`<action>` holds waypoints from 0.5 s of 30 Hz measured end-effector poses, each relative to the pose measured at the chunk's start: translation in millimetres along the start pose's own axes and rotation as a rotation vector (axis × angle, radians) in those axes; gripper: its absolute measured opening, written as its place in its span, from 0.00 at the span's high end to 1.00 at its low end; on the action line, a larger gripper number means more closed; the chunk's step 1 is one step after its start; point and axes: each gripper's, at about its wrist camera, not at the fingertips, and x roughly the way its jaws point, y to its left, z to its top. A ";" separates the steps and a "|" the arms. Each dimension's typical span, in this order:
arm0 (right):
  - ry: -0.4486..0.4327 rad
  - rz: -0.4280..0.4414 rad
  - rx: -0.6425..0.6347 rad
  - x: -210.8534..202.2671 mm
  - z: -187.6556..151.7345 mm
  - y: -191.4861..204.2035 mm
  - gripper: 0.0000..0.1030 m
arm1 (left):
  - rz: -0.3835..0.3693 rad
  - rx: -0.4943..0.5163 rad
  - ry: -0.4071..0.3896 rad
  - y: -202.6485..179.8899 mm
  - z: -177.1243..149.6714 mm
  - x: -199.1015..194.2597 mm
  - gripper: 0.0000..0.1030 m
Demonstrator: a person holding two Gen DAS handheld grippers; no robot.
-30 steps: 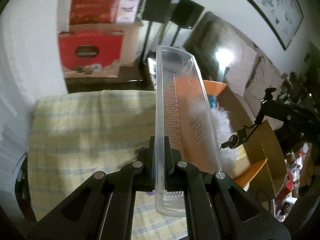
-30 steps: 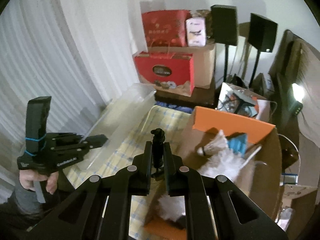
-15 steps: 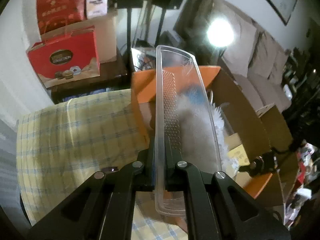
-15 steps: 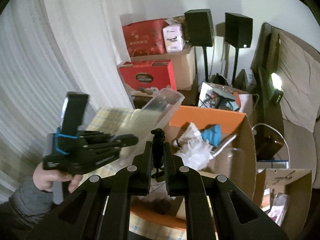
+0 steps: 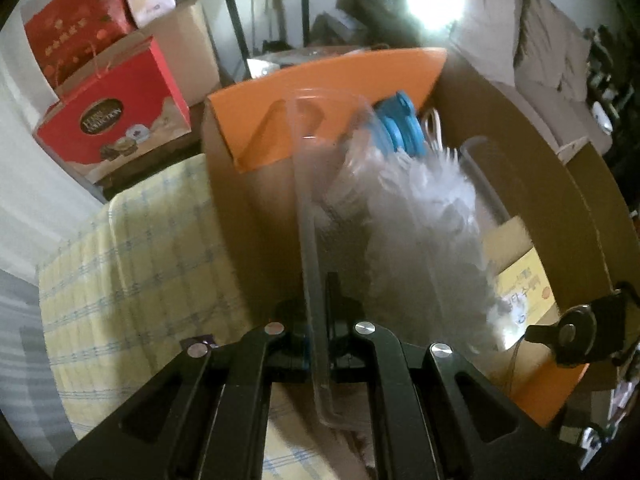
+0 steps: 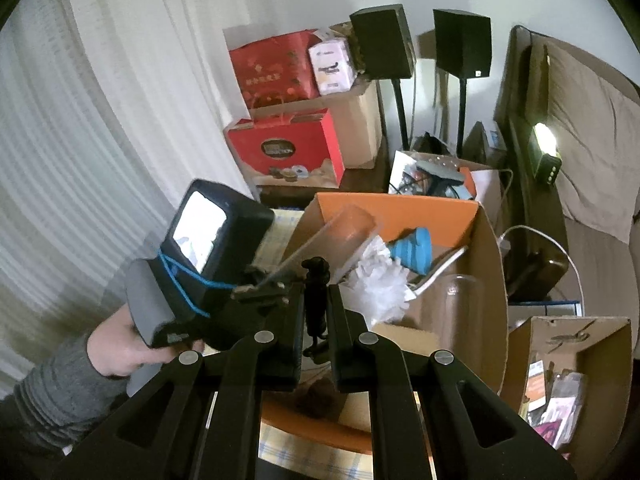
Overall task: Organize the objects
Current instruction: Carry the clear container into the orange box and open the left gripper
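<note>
Left gripper (image 5: 320,312) had its jaws pinched on the near rim of a long clear plastic tray (image 5: 316,216), which was tilted nose-down with its far end inside the open cardboard box (image 5: 560,184). From the right wrist view the same tray (image 6: 336,232) ran from the left gripper (image 6: 260,288) over the box's near wall, its rounded end against the orange inner flap (image 6: 400,208). Inside the box lay a white feather duster (image 5: 432,216) and a blue ribbed plastic piece (image 5: 400,124), the duster seen partly through the tray and blurred. Right gripper (image 6: 318,312) had its jaws pressed on a small black jointed stand (image 6: 316,292) held upright above the box's near edge; the same black piece showed at the right edge of the left wrist view (image 5: 576,328). The box stood on a tabletop covered with a yellow checked cloth (image 5: 132,264). A hand (image 6: 120,352) in a grey sleeve held the left gripper's handle. Red gift boxes (image 6: 284,148) and two black speakers (image 6: 460,44) stood behind.
</note>
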 end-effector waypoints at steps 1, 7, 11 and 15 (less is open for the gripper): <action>0.000 0.001 0.004 0.0 -0.7 -1.0 0.91 | 0.002 0.002 -0.003 -2.3 0.0 0.8 0.95; 0.017 -0.002 0.010 4.4 -5.6 -4.6 0.91 | -0.025 0.003 0.028 -3.5 2.9 2.8 0.94; 0.021 -0.001 0.020 6.4 -7.3 -7.3 0.91 | -0.005 0.056 0.046 -7.6 2.2 0.5 0.93; 0.037 -0.002 0.034 9.8 -9.9 -12.4 0.91 | -0.067 -0.007 0.020 2.3 2.1 -12.0 0.78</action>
